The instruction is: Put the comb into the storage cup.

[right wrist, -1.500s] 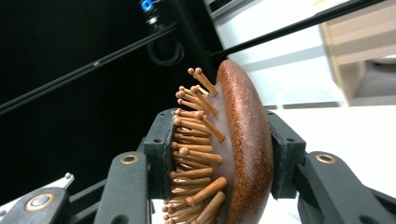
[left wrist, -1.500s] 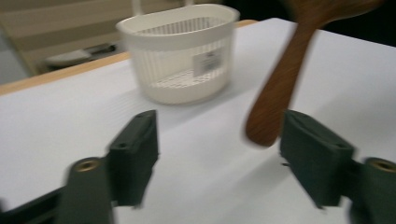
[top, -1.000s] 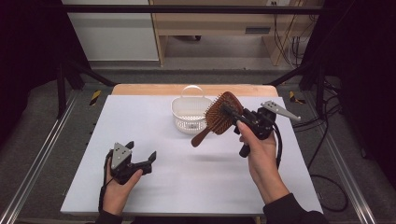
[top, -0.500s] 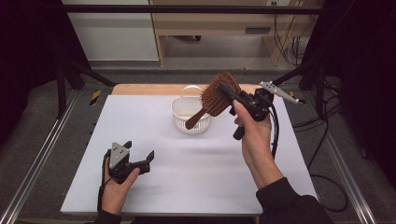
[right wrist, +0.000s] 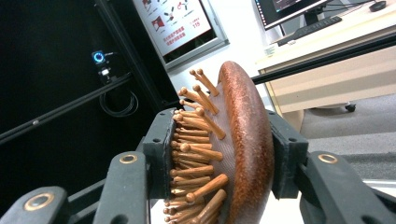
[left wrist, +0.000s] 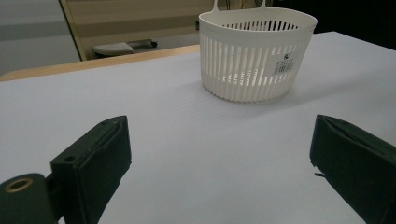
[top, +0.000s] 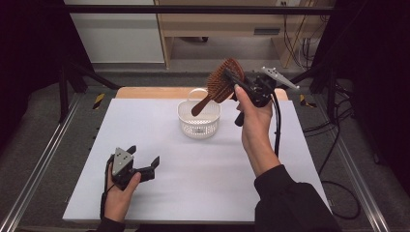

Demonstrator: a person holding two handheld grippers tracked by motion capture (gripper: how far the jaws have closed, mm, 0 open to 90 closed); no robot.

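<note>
Since a second ago the right gripper (top: 231,81) has carried the wooden paddle hairbrush (top: 220,86) up and toward the far edge of the table, so the brush now hangs above the white slatted basket (top: 198,118), its handle slanting down toward the basket's rim. The jaws pinch the brush head, one pad on the bristle side and the other on the polished back, as the right gripper view (right wrist: 219,154) makes plain. That view also takes in a wall poster (right wrist: 180,21) with red print too small to read, and a desk with a monitor and keyboard. The left gripper (top: 145,166) rests low on the white table (top: 203,183), jaws spread with nothing between them. Ahead of it, nothing stands between it and the basket. The left gripper view shows a small barcode sticker (left wrist: 283,63) on the basket's wall; its print is illegible.
</note>
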